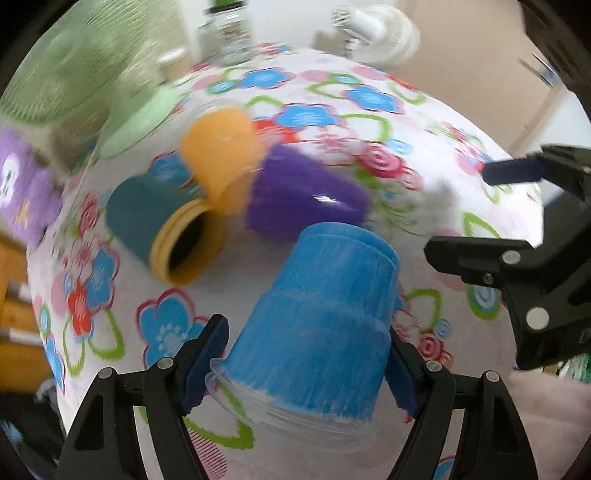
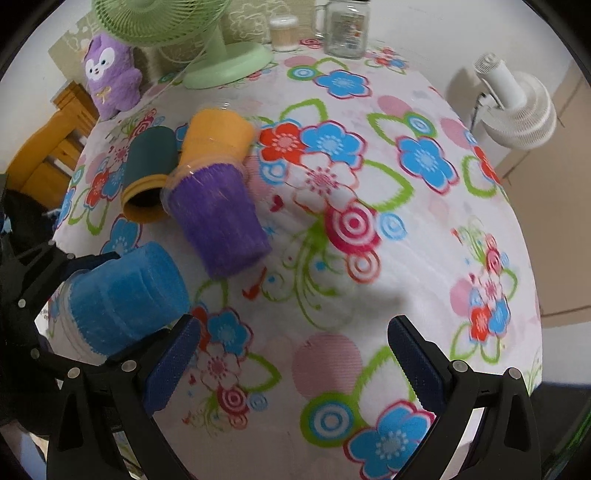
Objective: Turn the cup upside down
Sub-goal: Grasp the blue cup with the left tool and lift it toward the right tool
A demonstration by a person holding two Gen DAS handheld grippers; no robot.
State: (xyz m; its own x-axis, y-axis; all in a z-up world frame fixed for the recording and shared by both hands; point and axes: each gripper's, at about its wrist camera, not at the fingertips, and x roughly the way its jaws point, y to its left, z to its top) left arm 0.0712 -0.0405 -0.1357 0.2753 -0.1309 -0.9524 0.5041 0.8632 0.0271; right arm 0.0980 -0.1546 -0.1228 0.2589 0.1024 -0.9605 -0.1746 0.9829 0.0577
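Gripping blue cup [image 1: 317, 325], lower centre frame, tilted above bench [image 1: 443, 122]: left tongs [image 1: 303, 373] clenched on lower wall near clear rim. Likely light, thin, crushable plastic. Right tongs [image 2: 295, 365] spread, empty.

Counter [image 2: 369, 258]: covered with a white cloth printed in blue, red, pink and green flowers. On it, far edge: green fan [image 2: 225, 62] on its round base, clear glass jar [image 2: 347, 29], small lidded container [image 2: 283, 33]. Left part: dark teal cup [image 2: 147, 162], orange cup [image 2: 216, 136] and purple cup [image 2: 221, 225], all three on their sides and clustered.
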